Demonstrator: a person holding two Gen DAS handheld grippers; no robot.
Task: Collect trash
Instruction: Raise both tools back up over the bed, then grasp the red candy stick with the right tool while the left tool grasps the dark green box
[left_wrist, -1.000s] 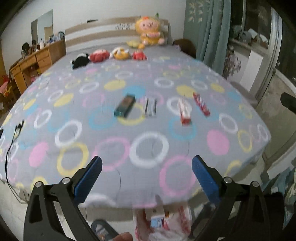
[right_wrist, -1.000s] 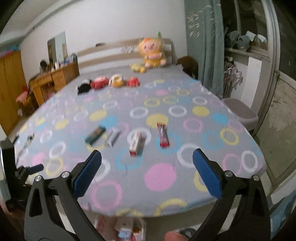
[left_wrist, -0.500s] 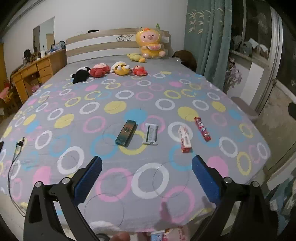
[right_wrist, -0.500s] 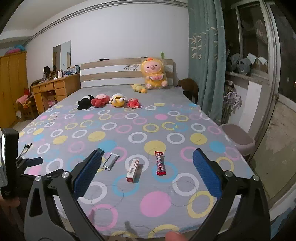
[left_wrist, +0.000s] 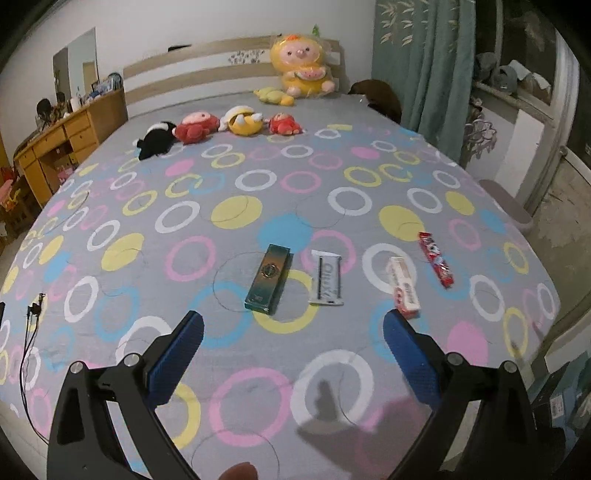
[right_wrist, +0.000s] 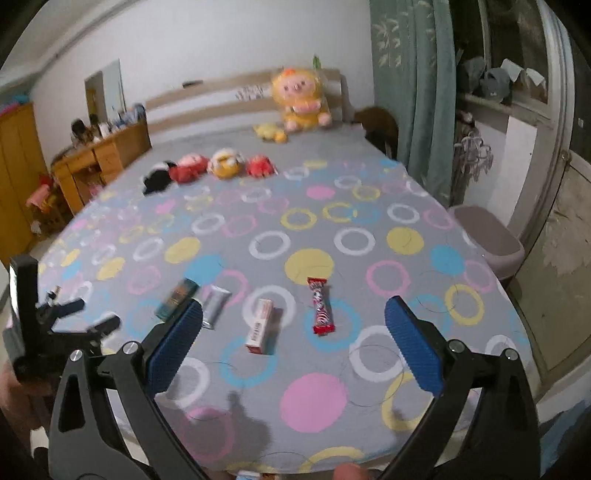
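Bedspread (left_wrist: 155, 221) blurs in the right view; both tongs (left_wrist: 291, 343) (right_wrist: 293, 332) gape wide, holding nothing.

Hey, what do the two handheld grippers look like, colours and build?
Both match: the left gripper and right gripper have black angular frames with silver screws, and each finger ends in a blue textured pad. No sleeves or cables on them are visible.

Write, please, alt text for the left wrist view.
Open left tongs hover empty over a bed with a ring-patterned cover. Ahead lie a green box, silver wrapper, white-and-red box and red wrapper; plush toys sit beyond.
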